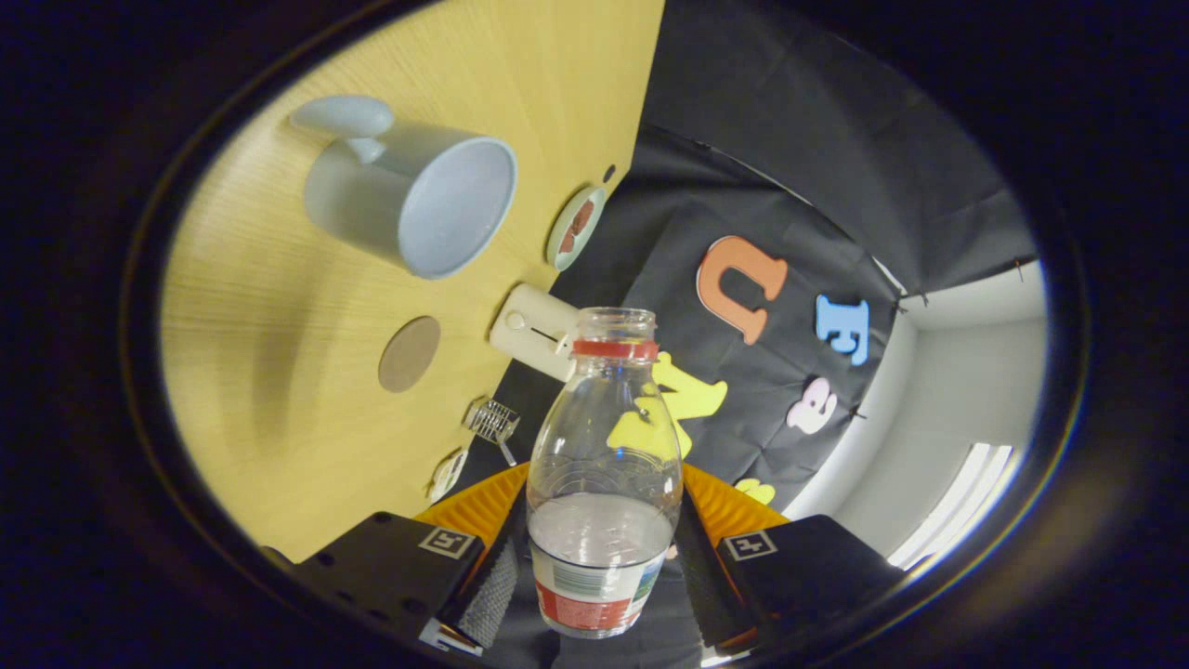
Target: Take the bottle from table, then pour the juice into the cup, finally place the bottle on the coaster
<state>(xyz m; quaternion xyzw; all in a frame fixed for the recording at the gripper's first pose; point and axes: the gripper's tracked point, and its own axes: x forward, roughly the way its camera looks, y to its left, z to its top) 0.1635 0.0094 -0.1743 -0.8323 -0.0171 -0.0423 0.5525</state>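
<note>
Tongs [599, 567] clamped on open bottle [604, 483], lower centre, both fingers pressing its sides. Cup [418, 200] upper left on table [279, 353]; coaster [409, 353] left of bottle.

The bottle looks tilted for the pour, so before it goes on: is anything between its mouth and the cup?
Nothing visible does. The gripper is shut on the bottle, whose open mouth points past the cup. Bare table lies between them; the round coaster sits beside that stretch, flat on the wood.
</note>
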